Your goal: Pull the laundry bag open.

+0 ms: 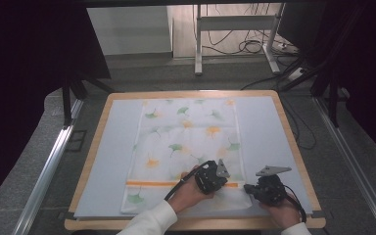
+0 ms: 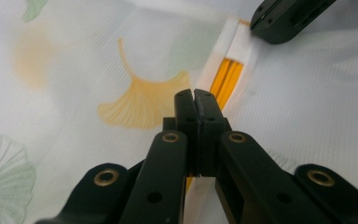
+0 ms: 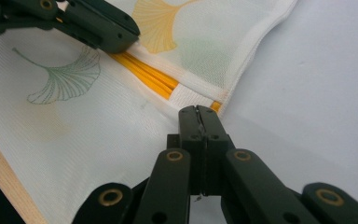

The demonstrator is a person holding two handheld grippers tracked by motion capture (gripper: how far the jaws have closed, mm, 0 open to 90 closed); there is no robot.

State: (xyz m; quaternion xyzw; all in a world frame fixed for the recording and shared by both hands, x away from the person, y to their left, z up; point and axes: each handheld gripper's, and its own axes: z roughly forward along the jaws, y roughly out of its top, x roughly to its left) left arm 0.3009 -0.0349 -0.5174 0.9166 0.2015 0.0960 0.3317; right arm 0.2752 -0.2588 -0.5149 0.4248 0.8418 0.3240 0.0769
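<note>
While the grey mat (image 1: 112, 147) on the counter (image 1: 286, 127) lies bare around it, I see the leaf-printed cloth (image 1: 186, 147) spread flat at centre. My left fingers (image 2: 196, 105), shut on nothing, rest on its orange stripe (image 2: 228, 79); my right fingers (image 3: 199, 116), shut and empty, touch its near right edge.

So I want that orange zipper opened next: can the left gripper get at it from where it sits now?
Probably yes. The left gripper sits on the pillowcase with its shut jaws right at the orange zipper, nothing between. The right gripper rests at the zipper's far end, clear of the way. The jaws would need opening first.
</note>
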